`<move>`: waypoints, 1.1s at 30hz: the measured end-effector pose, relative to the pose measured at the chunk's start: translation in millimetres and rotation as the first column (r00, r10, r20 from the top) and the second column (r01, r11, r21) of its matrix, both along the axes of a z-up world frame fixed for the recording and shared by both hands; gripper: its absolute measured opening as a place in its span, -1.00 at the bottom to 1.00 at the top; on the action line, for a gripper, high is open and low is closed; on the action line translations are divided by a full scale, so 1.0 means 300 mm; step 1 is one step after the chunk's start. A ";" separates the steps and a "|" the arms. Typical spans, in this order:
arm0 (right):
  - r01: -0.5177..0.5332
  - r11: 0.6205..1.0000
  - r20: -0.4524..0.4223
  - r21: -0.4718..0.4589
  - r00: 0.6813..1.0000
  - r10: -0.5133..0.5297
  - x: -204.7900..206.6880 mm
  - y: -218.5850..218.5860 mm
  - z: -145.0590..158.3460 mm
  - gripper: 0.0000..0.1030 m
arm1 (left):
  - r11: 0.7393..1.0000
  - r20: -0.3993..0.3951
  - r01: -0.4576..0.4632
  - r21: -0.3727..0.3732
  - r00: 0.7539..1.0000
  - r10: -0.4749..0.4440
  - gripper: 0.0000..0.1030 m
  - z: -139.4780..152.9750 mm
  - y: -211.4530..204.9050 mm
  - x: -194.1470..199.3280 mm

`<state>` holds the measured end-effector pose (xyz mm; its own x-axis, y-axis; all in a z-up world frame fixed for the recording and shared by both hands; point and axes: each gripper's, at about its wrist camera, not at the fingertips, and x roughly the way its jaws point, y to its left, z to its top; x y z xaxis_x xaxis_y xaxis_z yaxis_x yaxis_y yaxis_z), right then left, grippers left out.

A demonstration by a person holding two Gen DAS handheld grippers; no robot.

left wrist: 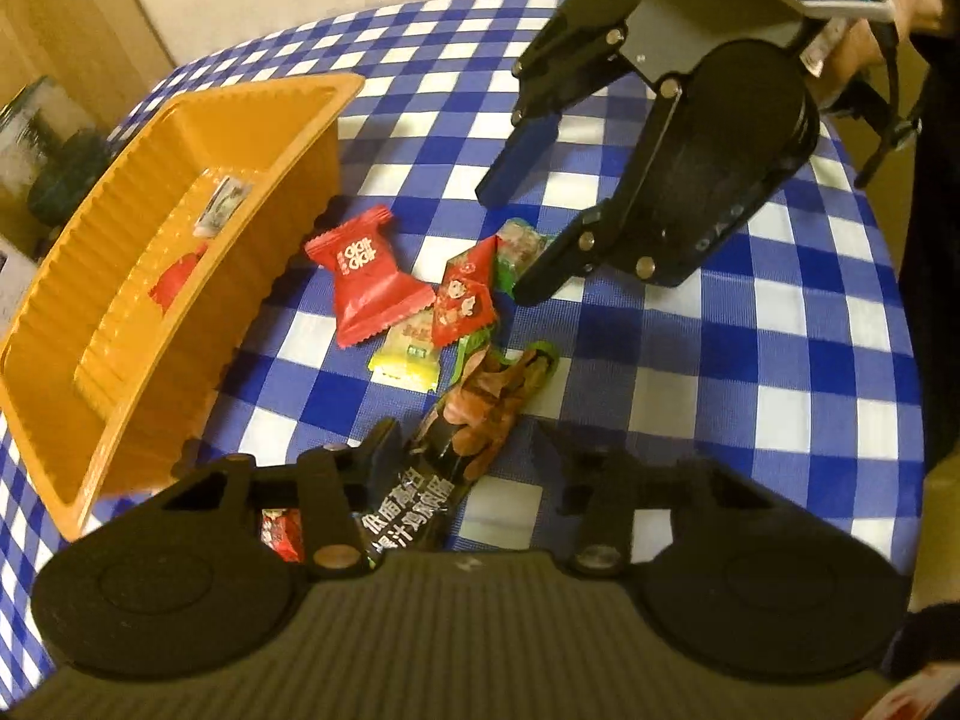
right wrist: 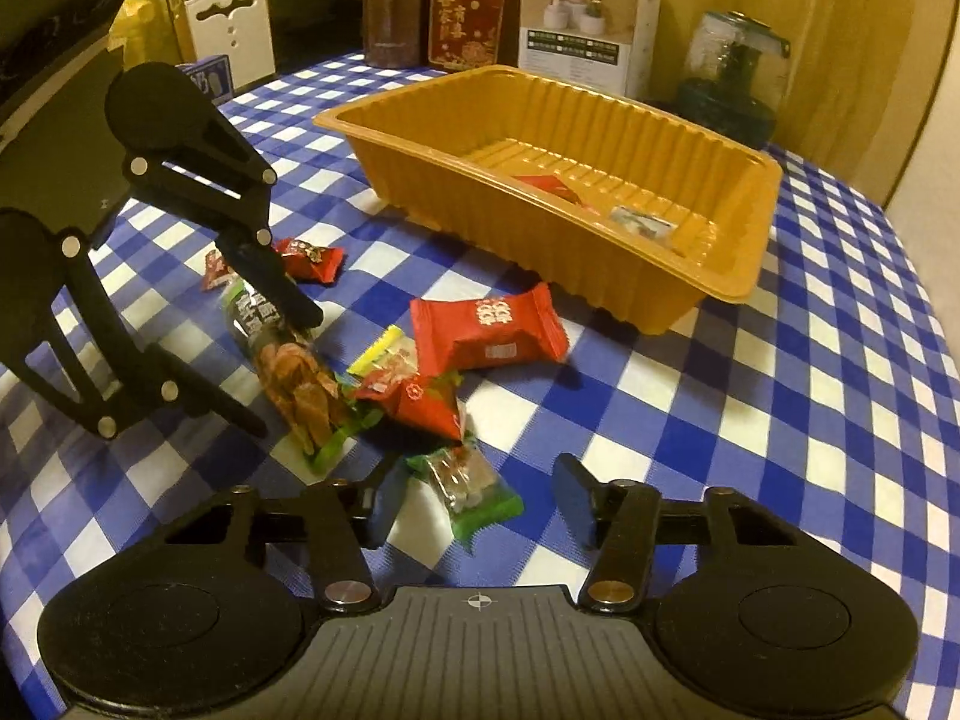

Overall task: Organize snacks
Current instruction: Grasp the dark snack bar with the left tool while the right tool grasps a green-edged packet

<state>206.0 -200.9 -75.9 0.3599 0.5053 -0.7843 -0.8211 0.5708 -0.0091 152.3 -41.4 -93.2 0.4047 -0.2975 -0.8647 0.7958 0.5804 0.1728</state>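
An orange plastic tray (left wrist: 312, 138) (right wrist: 732, 276) stands on the blue checked tablecloth with a red packet (right wrist: 549, 186) and a small silver packet (right wrist: 639, 222) inside. Loose snacks lie beside it: a large red candy (left wrist: 366, 279) (right wrist: 489, 330), a red triangular packet (left wrist: 465, 300) (right wrist: 420, 405), a yellow packet (left wrist: 408, 357), a green packet (right wrist: 471, 489) (left wrist: 519, 246) and a long dark chicken-strip packet (left wrist: 474, 420) (right wrist: 282, 354). My left gripper (left wrist: 474, 456) (right wrist: 288, 366) is open, fingers astride the dark packet. My right gripper (right wrist: 474, 501) (left wrist: 504, 234) is open around the green packet.
Boxes (right wrist: 585, 18), a brown canister (right wrist: 393, 6) and a glass jar (right wrist: 735, 72) stand at the table's far edge behind the tray. Small red candies (right wrist: 312, 258) lie beyond the left gripper; one red candy (left wrist: 282, 531) shows under its left finger.
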 end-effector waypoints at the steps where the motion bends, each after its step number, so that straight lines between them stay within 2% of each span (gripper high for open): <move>1: -0.005 1.000 0.003 -0.002 1.000 0.005 -0.003 0.003 0.000 -0.05 | 1.000 -0.005 -0.016 -0.007 1.000 0.016 -0.15 0.001 0.004 -0.001; 8: -0.006 1.000 -0.030 -0.002 1.000 0.006 -0.028 -0.008 -0.002 -0.48 | 0.985 -0.052 -0.161 -0.057 0.986 0.158 -0.39 0.025 0.027 -0.006; 15: 0.047 0.999 -0.089 -0.014 0.995 -0.048 -0.081 0.005 0.014 -0.50 | 0.963 -0.072 -0.253 -0.096 0.966 0.247 -0.46 0.030 0.038 -0.066; 20: 0.116 0.993 -0.120 -0.006 0.986 -0.116 -0.090 0.007 0.020 -0.50 | 0.962 -0.046 -0.253 -0.103 0.967 0.249 -0.45 0.028 0.032 -0.086; 28: 0.115 0.993 -0.082 -0.006 0.990 -0.115 -0.105 0.015 0.018 -0.49 | 0.973 -0.024 -0.214 -0.088 0.977 0.213 -0.40 0.009 0.019 -0.085; 33: 0.095 0.995 -0.049 -0.020 0.994 -0.096 -0.114 0.029 0.012 -0.49 | 0.964 -0.046 -0.240 -0.115 0.971 0.236 -0.39 0.002 0.032 -0.079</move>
<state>171.7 -192.3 -72.2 0.3664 0.4564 -0.8109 -0.7624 0.6468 0.0196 128.6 -31.8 -92.7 0.4497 -0.2977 -0.8421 0.6363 0.7684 0.0682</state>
